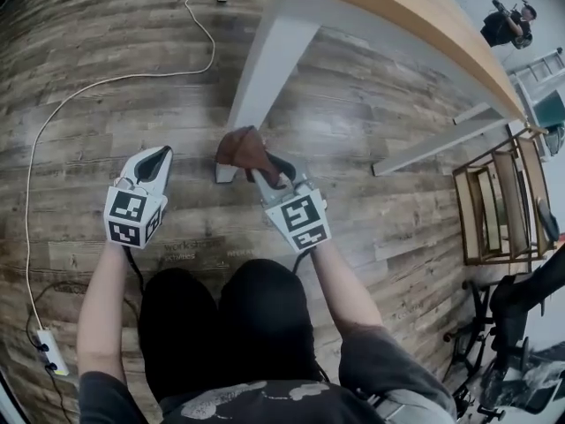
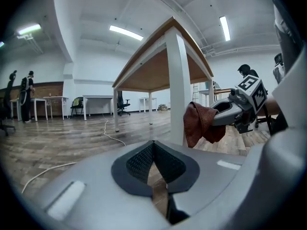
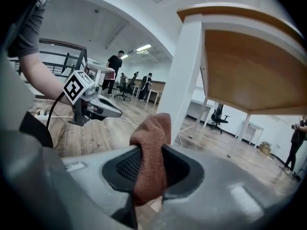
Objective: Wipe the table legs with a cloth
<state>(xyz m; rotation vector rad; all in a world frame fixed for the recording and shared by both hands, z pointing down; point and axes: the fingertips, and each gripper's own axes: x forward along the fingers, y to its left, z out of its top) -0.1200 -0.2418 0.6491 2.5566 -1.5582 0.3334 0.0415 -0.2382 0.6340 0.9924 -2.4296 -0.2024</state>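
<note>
A white table leg [image 1: 265, 64] slants down to the wooden floor under a wood-topped table [image 1: 415, 16]. My right gripper [image 1: 269, 170] is shut on a brown cloth [image 1: 243, 148], which bunches against the foot of that leg. In the right gripper view the cloth [image 3: 152, 152] stands up between the jaws in front of the leg [image 3: 184, 75]. My left gripper [image 1: 157, 162] hangs left of the leg, jaws shut, nothing in them. The left gripper view shows the leg [image 2: 178, 80], the cloth [image 2: 201, 123] and the right gripper [image 2: 218, 113] holding it.
A white cable [image 1: 106, 82] runs over the floor to a power strip [image 1: 51, 352] at the lower left. A wooden rack [image 1: 499, 206] stands at the right, with a second table leg [image 1: 441, 148] near it. People stand far off in the room.
</note>
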